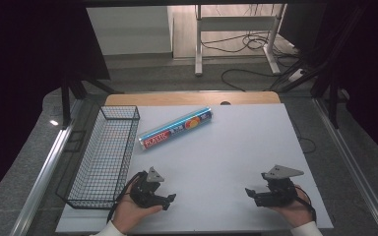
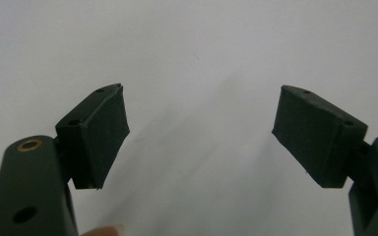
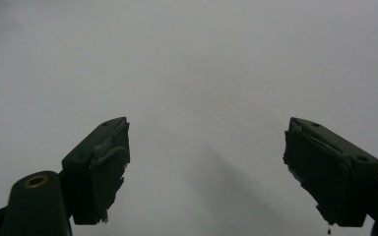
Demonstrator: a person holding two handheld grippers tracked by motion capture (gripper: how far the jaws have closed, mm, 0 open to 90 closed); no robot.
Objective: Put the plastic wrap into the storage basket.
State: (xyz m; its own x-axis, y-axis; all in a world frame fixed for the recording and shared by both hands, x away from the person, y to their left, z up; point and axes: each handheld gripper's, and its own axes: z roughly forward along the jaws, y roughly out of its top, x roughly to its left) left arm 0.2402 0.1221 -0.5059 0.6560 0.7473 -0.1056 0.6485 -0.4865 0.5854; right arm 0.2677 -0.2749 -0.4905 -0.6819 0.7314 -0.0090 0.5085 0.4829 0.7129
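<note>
Held low at the near edge of the white surface (image 1: 236,147): left gripper (image 1: 170,198) and right gripper (image 1: 248,192), fingers (image 2: 103,132) spread wide, gripping nothing. Well beyond both, toward the far edge, a shiny blue cylindrical roll of plastic wrap (image 1: 175,129), lying slantwise just beside a black wire basket (image 1: 106,157) at the left. Behind, grey floor, loose cables, white desk legs (image 1: 198,44).

Blue roll (image 1: 176,129) with a red-orange patch, perhaps; black wire basket (image 1: 103,162).
</note>
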